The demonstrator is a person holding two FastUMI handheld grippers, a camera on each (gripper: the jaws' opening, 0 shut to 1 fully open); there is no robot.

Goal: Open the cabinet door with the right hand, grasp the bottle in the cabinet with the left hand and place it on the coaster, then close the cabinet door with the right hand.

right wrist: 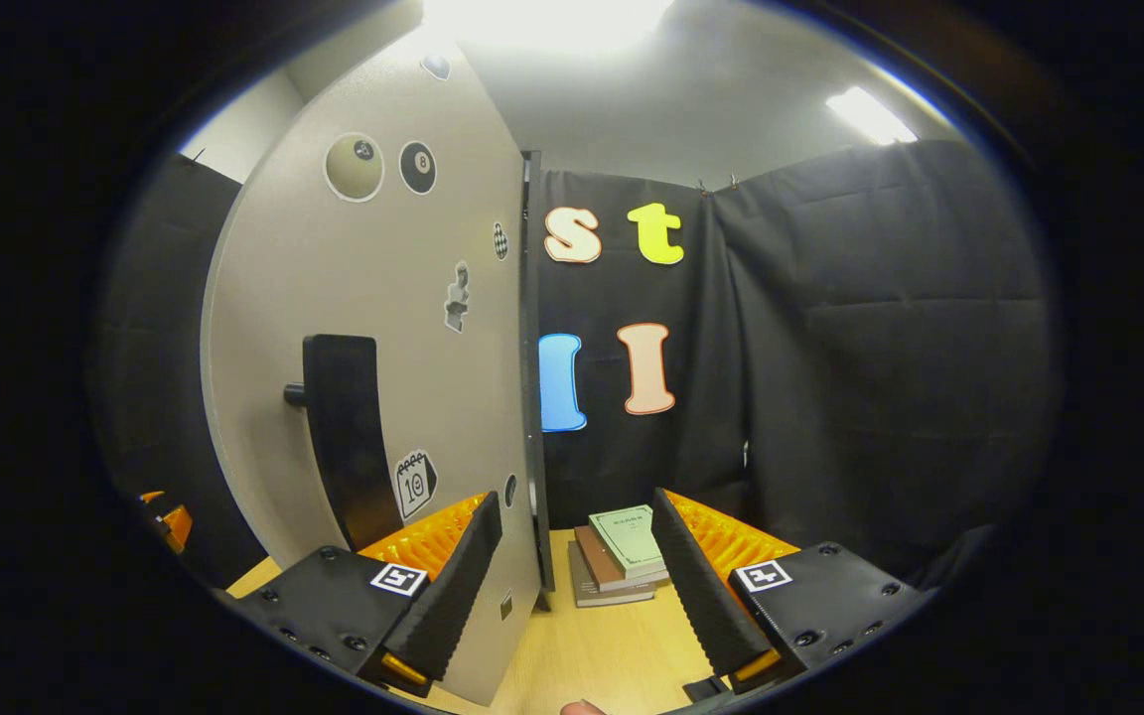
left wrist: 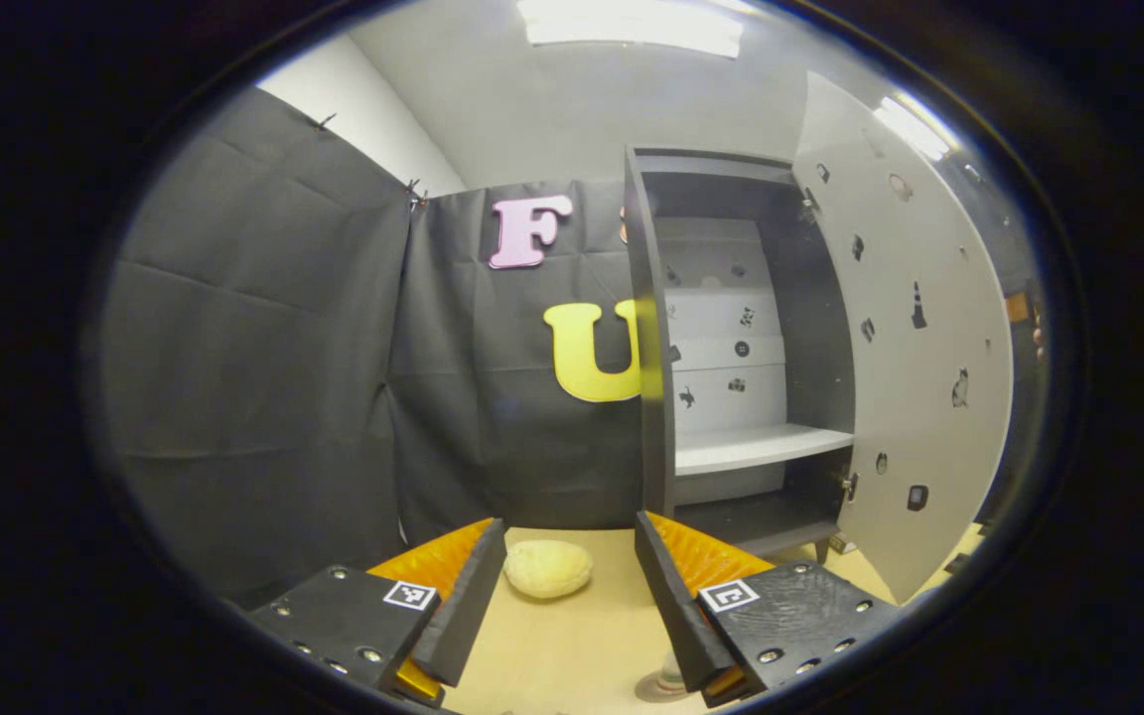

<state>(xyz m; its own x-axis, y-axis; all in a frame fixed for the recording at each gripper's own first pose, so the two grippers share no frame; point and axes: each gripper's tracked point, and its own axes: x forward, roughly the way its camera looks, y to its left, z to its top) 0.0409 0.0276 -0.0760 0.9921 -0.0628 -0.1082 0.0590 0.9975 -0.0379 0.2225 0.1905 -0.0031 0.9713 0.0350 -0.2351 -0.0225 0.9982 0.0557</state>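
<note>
The cabinet (left wrist: 731, 328) stands with its door (left wrist: 905, 348) swung wide, its white shelf (left wrist: 761, 447) bare. The left gripper (left wrist: 572, 586) hangs spread over the tabletop (left wrist: 572, 645), a pale round object (left wrist: 547, 568) between its fingers farther off. At the bottom edge of that view a bottle top (left wrist: 669, 680) peeks out. The right gripper (right wrist: 577, 586) is spread too, straddling the door's edge beside the handle (right wrist: 344, 437), books (right wrist: 622, 551) beyond.
</note>
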